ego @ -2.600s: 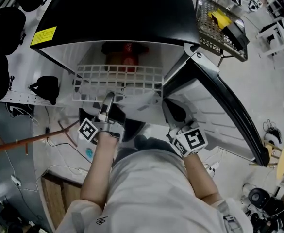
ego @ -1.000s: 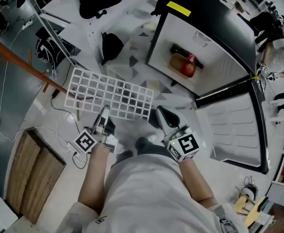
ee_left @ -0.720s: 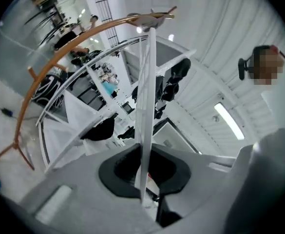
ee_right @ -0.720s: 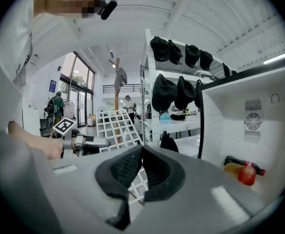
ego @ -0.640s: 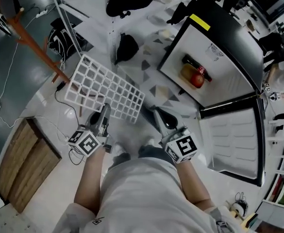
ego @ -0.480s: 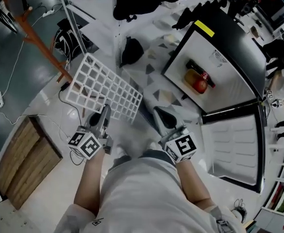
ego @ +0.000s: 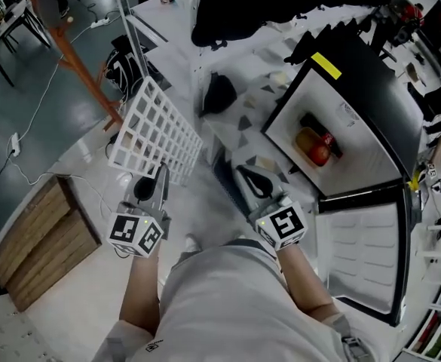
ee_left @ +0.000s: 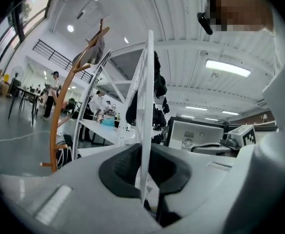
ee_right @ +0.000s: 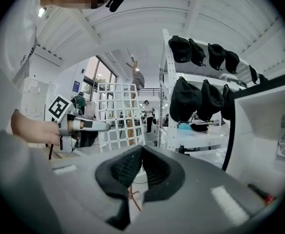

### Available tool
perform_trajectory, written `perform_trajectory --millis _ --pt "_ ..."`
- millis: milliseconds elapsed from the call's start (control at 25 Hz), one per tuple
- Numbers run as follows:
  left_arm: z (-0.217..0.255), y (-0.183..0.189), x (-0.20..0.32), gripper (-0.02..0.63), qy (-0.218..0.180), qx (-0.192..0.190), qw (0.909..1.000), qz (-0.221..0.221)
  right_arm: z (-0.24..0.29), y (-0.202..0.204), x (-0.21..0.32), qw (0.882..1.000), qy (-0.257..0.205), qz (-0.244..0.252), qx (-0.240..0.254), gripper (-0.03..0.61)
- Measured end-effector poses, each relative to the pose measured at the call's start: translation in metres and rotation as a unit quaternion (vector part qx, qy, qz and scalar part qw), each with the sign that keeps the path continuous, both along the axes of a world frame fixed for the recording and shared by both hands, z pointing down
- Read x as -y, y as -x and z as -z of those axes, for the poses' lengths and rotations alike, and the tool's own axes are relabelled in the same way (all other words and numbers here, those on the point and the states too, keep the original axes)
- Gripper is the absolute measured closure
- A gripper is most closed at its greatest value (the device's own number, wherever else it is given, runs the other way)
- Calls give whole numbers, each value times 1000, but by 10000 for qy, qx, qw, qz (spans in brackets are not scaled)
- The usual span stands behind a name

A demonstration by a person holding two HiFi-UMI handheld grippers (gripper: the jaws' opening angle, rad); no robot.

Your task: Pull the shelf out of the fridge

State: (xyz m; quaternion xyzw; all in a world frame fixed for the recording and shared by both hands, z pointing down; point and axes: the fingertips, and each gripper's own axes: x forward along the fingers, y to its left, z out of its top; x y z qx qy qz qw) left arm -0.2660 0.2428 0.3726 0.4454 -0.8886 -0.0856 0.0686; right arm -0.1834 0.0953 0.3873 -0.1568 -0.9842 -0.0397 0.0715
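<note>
Since a second ago the white wire shelf (ego: 156,130) has rolled from nearly flat to standing on edge, and it has swung further left, well apart from the open fridge (ego: 371,89). The left tongs (ego: 162,173) are clamped on the shelf's near edge; in the left gripper view a white bar runs upright between the pads. The right tongs (ego: 243,173) hang just right of the shelf, jaws together with nothing between them. A red apple (ego: 320,154) sits inside the fridge, whose door (ego: 356,255) stands wide open at the near right.
</note>
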Motion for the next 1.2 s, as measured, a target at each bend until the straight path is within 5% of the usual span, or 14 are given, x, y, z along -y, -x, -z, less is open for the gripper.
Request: perform_trajectory --millis 320,720,1200 --pt "16 -9 4 586 688 798 9935 423 13 -1 -2 9985 -205 454 204 577" --pt "18 -14 -3 586 1044 1082 9856 779 18 -2 -9 9963 -224 779 270 577" --pt "11 -21 -10 586 1136 974 9851 846 12 -5 -11 9963 -179 825 181 577"
